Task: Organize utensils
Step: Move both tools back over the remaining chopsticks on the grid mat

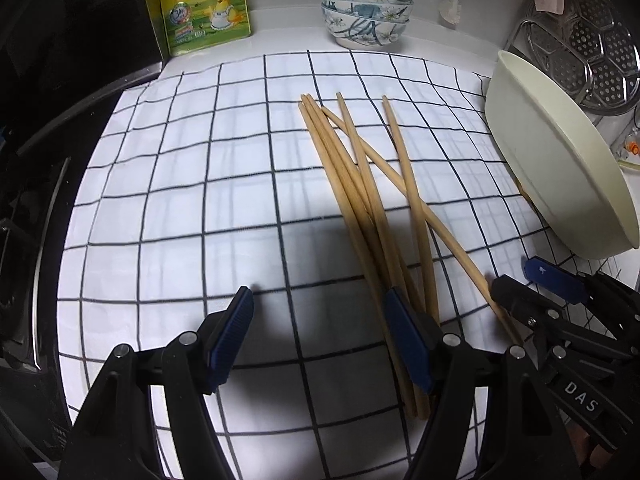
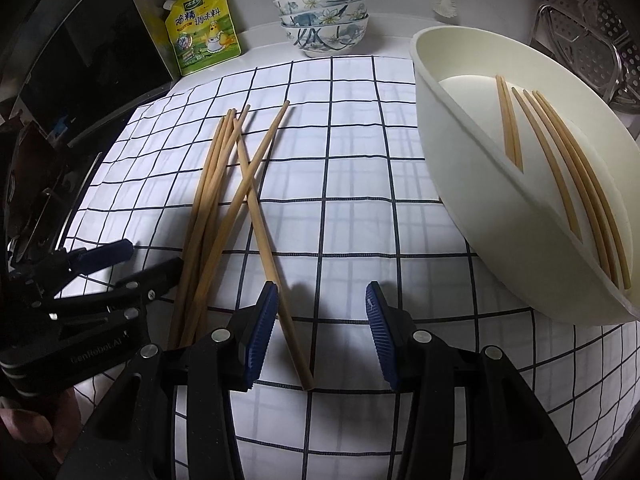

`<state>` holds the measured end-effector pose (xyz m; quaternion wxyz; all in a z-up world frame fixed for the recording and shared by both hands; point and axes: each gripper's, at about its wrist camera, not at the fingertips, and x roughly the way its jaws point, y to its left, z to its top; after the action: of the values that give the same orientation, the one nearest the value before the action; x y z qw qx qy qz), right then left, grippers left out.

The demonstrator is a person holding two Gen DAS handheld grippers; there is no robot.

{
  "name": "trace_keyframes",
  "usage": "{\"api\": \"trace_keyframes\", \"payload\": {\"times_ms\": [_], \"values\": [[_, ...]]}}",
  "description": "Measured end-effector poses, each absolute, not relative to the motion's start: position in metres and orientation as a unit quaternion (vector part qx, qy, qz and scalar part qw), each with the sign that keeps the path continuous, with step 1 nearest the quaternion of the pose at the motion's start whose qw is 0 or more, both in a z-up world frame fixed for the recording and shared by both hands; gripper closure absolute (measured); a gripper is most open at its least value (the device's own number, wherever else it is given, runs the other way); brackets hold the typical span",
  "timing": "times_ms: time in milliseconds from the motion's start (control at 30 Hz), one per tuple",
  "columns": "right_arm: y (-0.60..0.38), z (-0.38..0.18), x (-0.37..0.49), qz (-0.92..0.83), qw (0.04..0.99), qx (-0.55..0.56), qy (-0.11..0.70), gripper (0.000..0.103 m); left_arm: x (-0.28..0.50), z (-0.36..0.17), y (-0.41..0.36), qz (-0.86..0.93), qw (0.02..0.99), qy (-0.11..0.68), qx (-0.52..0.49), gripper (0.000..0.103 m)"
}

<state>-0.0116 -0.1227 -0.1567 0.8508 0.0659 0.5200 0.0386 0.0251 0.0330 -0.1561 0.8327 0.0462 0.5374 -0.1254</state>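
**Loose chopstick lies nearest my right gripper**

Left wrist: my left gripper (image 1: 318, 340) open, empty; chopsticks (image 1: 360, 200) run lengthwise away, under its right finger.

Right wrist: my right gripper (image 2: 322, 334) open, empty; stray chopstick (image 2: 276, 280) just inside left pad. Cream tray (image 2: 472, 216) right.

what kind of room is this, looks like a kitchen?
Most likely a home kitchen counter: stacked floral bowls and a yellow seasoning pouch stand against the back wall, a metal steamer rack sits at the right, and wooden chopsticks lie on a checked cloth.
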Motion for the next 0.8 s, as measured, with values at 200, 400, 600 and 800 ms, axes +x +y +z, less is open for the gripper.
{"api": "trace_keyframes", "payload": {"times_ms": [200,400,600,800], "values": [[-0.123,-0.157,-0.011,0.040,0.850,0.066,0.521,0.059,0.023,-0.159,0.030,-0.111,0.832,0.540,0.066,0.035],[-0.120,-0.159,-0.010,0.048,0.846,0.061,0.527,0.057,0.028,-0.158,0.051,-0.069,0.831,0.548,0.058,0.033],[-0.111,-0.161,-0.003,0.056,0.847,0.048,0.526,0.057,0.029,-0.158,0.065,-0.062,0.833,0.548,0.046,0.034],[-0.099,-0.165,0.008,0.052,0.851,0.008,0.522,0.057,0.049,-0.159,0.060,-0.065,0.838,0.540,0.047,0.033]]}}
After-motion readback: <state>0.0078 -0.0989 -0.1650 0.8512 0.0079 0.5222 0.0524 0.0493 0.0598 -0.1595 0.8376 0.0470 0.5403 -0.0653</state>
